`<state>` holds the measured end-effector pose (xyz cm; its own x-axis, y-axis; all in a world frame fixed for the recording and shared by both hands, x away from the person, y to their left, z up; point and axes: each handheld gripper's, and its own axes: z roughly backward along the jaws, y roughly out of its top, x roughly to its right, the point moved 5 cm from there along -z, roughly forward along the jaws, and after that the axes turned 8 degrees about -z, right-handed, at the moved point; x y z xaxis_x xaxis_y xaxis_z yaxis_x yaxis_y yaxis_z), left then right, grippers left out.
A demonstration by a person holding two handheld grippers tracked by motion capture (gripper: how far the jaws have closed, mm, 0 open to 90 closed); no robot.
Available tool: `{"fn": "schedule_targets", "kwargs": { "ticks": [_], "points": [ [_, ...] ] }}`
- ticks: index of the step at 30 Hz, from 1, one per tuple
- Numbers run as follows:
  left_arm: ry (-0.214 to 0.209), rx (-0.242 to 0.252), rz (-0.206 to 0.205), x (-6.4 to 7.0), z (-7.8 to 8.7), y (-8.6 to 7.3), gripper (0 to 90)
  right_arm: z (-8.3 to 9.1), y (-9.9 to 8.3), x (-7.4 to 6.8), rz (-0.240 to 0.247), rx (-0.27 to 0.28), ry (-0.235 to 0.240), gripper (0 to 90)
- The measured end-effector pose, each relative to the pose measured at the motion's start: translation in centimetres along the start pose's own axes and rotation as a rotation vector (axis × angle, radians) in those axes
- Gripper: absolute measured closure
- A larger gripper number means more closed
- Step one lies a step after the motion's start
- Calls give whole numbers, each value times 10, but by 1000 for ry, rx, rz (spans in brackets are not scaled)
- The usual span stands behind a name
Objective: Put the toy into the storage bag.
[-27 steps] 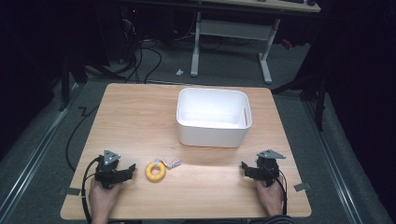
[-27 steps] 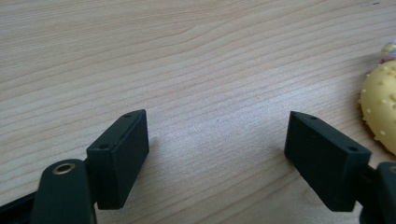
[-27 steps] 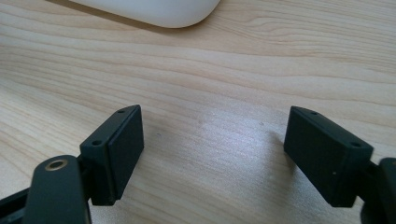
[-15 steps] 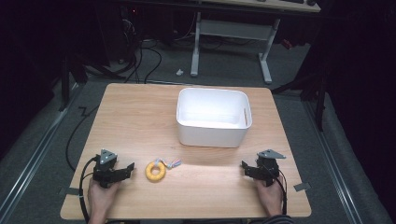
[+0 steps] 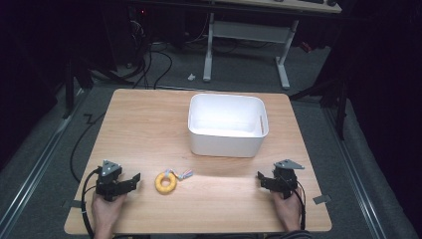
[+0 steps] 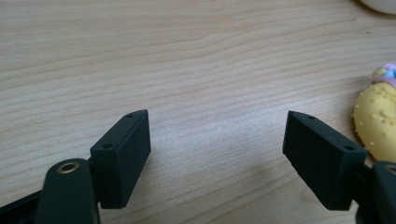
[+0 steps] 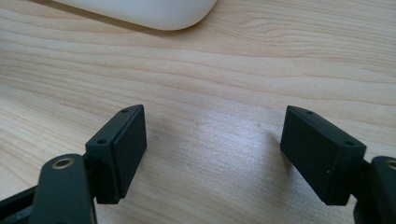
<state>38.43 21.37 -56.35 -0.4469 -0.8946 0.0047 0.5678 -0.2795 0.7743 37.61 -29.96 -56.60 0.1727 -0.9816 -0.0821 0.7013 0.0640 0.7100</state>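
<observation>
Jaws of the left gripper (image 6: pixel 217 154) stood wide apart over bare wood, holding nothing. Just beside its right jaw lay the yellow ring toy (image 5: pixel 165 182), with a small pastel piece (image 5: pixel 185 174) touching its far side. Jaws of the right gripper (image 7: pixel 214 154) were likewise spread and empty, near the table (image 5: pixel 144 129) front edge. Beyond both stood the white bin (image 5: pixel 226 144), well apart from the ring.

The left gripper (image 5: pixel 133 180) is held low at the near left, jaws spread wide and pointed right. The right gripper (image 5: pixel 261 178) is held at the near right, jaws likewise parted, pointed left.
</observation>
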Motion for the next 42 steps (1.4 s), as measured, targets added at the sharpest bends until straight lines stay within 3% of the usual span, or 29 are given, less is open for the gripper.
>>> {"fn": "schedule_targets", "kwargs": {
  "ticks": [4,10,14,22,30,37,42],
  "points": [
    [-8,9,7,-3,5,1,244,0,0,0,0,0,1,228],
    [-19,-2,-35,-2,11,4,263,0,0,0,2,1,1,228],
    [-51,-9,-24,1,13,8,275,0,0,0,3,1,1,228],
    [-58,-24,-81,17,14,17,273,0,0,0,3,1,3,228],
    [-92,-49,-135,34,12,22,273,1,0,0,0,0,1,230],
    [-122,-59,-119,46,11,28,266,1,-1,-1,4,1,6,233],
    [-153,-74,-159,62,13,36,274,1,-2,-2,11,0,11,233]
  ]
}}
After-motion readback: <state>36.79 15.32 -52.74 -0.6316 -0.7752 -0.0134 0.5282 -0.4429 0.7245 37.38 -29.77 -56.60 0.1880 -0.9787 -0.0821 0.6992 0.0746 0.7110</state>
